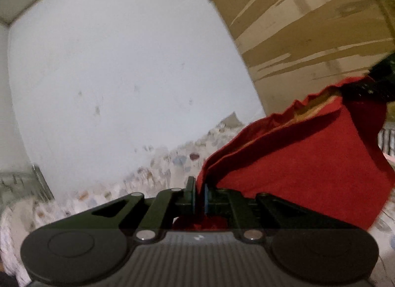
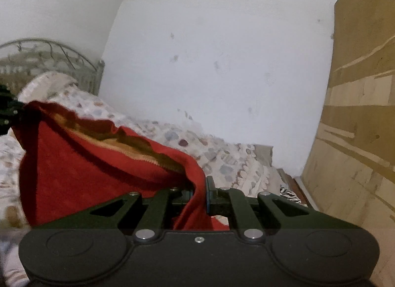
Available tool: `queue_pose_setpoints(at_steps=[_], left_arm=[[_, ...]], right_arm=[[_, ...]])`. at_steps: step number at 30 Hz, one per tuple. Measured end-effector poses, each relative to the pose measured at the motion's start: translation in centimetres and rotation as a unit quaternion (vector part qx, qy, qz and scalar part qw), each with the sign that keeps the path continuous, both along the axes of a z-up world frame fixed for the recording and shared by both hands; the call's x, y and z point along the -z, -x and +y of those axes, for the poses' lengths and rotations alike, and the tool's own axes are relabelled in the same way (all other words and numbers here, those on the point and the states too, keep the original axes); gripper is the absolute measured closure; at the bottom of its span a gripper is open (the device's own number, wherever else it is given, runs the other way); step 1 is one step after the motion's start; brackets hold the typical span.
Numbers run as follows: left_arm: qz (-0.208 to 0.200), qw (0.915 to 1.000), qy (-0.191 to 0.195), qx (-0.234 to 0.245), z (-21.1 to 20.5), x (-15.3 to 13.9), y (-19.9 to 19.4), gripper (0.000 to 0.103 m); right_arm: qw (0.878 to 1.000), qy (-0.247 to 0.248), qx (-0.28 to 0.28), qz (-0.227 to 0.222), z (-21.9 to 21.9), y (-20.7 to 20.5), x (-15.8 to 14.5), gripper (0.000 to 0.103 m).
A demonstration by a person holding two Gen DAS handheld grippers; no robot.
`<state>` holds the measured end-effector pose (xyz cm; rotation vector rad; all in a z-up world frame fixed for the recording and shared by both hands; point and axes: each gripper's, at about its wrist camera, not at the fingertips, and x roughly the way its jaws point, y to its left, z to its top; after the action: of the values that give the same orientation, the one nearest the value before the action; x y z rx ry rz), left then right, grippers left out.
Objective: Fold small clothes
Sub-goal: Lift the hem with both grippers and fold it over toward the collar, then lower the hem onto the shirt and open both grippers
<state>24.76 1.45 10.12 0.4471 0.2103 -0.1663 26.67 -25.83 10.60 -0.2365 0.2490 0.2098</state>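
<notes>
In the left wrist view, the left gripper (image 1: 200, 197) points forward and slightly downward over a bed, its jaws pressed together on one corner of a red garment (image 1: 308, 163). The cloth is lifted clear of the patterned bedsheet (image 1: 158, 171) and stretches from these jaws up and to the right, where the right gripper (image 1: 375, 84) clamps its other corner at the picture's edge. Its long axis thus runs between the two tools, the gathered, yellow-lined top edge taut and the rest hanging below. A white wall (image 1: 123, 65) fills the background, a wooden wardrobe (image 1: 308, 15) stands at upper right, and a metal bed frame (image 1: 39, 181) shows at lower left.

In the right wrist view, the right gripper (image 2: 200, 193) is likewise tilted a little downward, jaws closed on a fold of the garment (image 2: 74, 171). The cloth runs up and to the left toward the left gripper (image 2: 7, 111), barely visible at the frame's edge. Beyond lie the bedsheet (image 2: 222, 158), a pillow (image 2: 49, 82) against the curved metal headboard (image 2: 49, 52), the wall (image 2: 222, 52), and the wardrobe (image 2: 358, 114) on the right. A zebra-striped cloth (image 2: 291, 194) peeks out beside the bed.
</notes>
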Motion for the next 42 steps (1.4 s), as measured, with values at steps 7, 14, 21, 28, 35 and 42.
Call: queue_pose_setpoints(at_steps=[7,14,21,28,35,42], left_arm=[[0.068,0.9956,0.046,-0.046,0.9,4.8,-10.6,0.097],[0.133,0.9824,0.122,-0.048,3.2,9.4,-15.5,0.097],[0.165,0.9775,0.121,-0.050,3.8,11.6,-17.6,0.097],[0.183,0.9719,0.139,-0.051,4.2,12.7,-17.9,0.096],[0.196,0.9591,0.198,-0.049,5.4,12.5,-18.1,0.093],[0.167,0.9390,0.300,-0.021,8.1,11.5,-16.8,0.022]], right_arm=[[0.999,0.015,0.005,0.044,1.5,-9.8,4.6,0.094],[0.994,0.016,0.021,0.105,2.7,-17.1,10.0,0.094],[0.987,-0.016,0.036,0.156,2.3,-19.9,13.5,0.092],[0.983,-0.012,0.032,0.180,2.5,-20.1,14.8,0.090],[0.981,-0.014,0.031,0.191,2.3,-20.4,14.7,0.085],[0.977,-0.026,0.033,0.211,1.5,-21.0,14.6,0.073]])
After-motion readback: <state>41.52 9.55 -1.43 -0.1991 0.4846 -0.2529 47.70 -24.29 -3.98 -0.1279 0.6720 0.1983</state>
